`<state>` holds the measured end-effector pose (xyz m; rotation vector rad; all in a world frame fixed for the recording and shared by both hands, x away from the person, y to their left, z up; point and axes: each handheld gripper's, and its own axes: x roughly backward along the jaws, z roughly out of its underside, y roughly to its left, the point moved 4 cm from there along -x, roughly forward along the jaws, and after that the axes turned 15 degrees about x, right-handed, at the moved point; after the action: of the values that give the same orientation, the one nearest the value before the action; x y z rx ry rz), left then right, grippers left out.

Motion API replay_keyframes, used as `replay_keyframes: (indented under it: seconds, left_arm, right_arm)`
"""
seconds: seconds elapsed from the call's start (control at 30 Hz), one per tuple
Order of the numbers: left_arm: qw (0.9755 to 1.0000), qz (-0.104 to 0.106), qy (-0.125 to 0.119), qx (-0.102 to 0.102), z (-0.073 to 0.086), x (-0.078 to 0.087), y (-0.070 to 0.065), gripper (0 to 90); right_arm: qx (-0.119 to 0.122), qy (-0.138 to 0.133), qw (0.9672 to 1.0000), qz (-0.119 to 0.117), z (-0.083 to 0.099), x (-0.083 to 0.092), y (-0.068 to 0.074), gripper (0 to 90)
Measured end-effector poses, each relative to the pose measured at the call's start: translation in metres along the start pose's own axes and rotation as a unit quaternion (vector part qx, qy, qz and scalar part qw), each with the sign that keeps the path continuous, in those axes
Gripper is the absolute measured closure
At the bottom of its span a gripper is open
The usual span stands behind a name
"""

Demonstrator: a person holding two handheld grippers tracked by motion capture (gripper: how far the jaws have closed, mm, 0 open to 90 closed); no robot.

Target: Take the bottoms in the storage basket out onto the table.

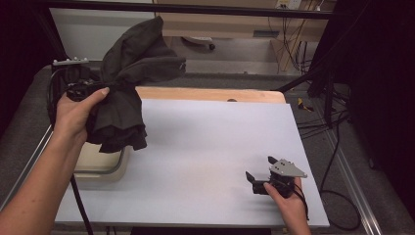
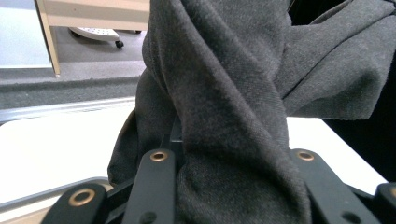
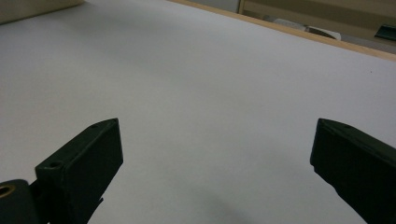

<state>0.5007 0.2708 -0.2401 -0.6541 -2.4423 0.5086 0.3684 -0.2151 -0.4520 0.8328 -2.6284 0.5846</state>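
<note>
A dark grey cloth point(image 1: 129, 83) hangs bunched in the air above the table's left side, its upper folds fanning up and its lower part drooping over a bin. My left gripper point(image 1: 98, 95) is shut on the cloth's gathered middle. In the left gripper view the cloth point(image 2: 224, 93) is pinched between the two black jaws and covers most of what lies ahead. My right gripper point(image 1: 259, 169) rests low on the white sheet point(image 1: 205, 147) at the front right, open, with nothing between its jaws. The right gripper view has its wide-apart fingers point(image 3: 88, 158) over bare white surface point(image 3: 210, 93).
A beige bin point(image 1: 105, 166) stands at the table's left edge under the hanging cloth. A wooden board edge point(image 1: 215, 94) runs along the back of the sheet. Cables point(image 1: 328, 127) trail on the floor to the right, beside a black frame.
</note>
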Motion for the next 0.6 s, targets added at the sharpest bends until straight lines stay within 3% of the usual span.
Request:
replay_keyframes:
  seconds: [0.23, 0.6]
  left_arm:
    - [0.9998, 0.001, 0.018, -0.007, 0.004, -0.016, -0.011, 66.2]
    - [0.9992, 0.022, 0.031, -0.013, 0.007, -0.032, -0.038, 66.0]
  right_arm:
    - [-0.004, -0.001, 1.0, 0.002, 0.0, 0.001, -0.002, 3.1]
    - [-0.002, -0.001, 1.0, 0.004, 0.0, 0.003, -0.002, 3.2]
